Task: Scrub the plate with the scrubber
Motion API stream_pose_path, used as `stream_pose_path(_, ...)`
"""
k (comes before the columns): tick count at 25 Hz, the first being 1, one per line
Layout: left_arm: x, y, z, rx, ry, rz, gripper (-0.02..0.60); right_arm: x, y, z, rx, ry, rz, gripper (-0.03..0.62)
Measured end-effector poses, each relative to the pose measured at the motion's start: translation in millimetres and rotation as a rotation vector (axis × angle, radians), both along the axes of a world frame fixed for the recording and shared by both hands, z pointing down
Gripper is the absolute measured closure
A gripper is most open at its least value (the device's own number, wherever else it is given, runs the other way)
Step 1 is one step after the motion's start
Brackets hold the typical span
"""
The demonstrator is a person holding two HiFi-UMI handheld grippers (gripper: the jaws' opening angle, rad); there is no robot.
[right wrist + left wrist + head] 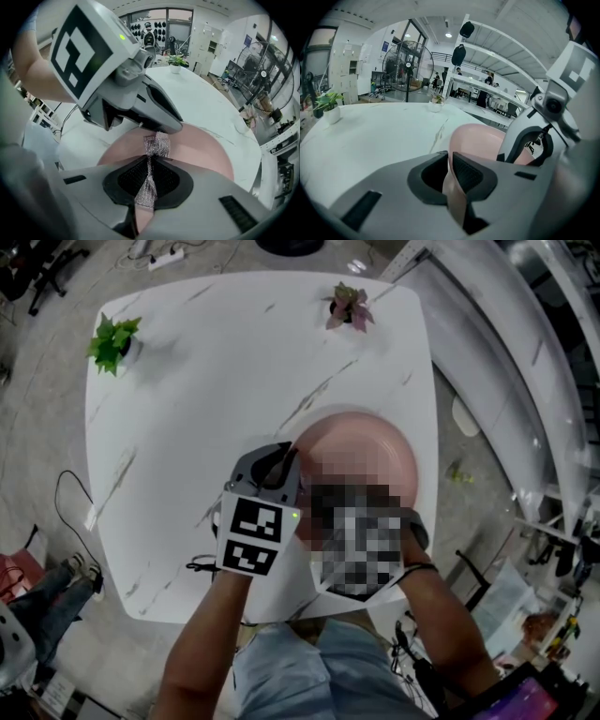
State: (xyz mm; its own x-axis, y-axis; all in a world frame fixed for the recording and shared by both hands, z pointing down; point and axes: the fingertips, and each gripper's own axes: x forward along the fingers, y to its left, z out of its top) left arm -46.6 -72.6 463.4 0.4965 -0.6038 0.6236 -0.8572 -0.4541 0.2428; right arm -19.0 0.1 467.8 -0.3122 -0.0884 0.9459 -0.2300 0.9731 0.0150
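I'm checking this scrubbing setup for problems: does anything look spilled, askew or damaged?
Nothing stands out. The left tool grips the pink plate by its rim, the right tool pinches the silvery mesh scrubber, and the green plant and pink-leaved plant stand upright on the white table. No spill or crack shows.

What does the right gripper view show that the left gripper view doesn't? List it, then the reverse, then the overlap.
Right only: the scrubber pinched in the right gripper's fingers. Left only: the plate rim clamped in the left gripper's fingers. Both: the plate, the white table and the green plant.
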Motion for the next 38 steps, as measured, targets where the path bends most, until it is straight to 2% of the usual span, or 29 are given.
stream_pose_path(10, 0, 0, 2, -0.007, -0.013, -0.005, 0.549, 0, 38, -1, -0.056, -0.027, -0.045, 0.548)
stream_pose_path(17, -1, 0, 4, -0.017, -0.022, -0.027, 0.551, 10, 62, -1, -0.176, -0.044, -0.025, 0.548)
stream_pose_path(21, -2, -1, 5, -0.036, -0.018, -0.045, 0.555, 19, 68, 0, -0.219, -0.02, -0.029, 0.548)
stream_pose_path(30, -1, -1, 5, -0.041, -0.054, -0.024, 0.555, 49, 74, 3, -0.292, 0.064, -0.074, 0.548)
stream_pose_path(38, -1, -1, 5, -0.031, -0.069, -0.024, 0.555, 72, 67, 3, -0.294, 0.101, -0.01, 0.548)
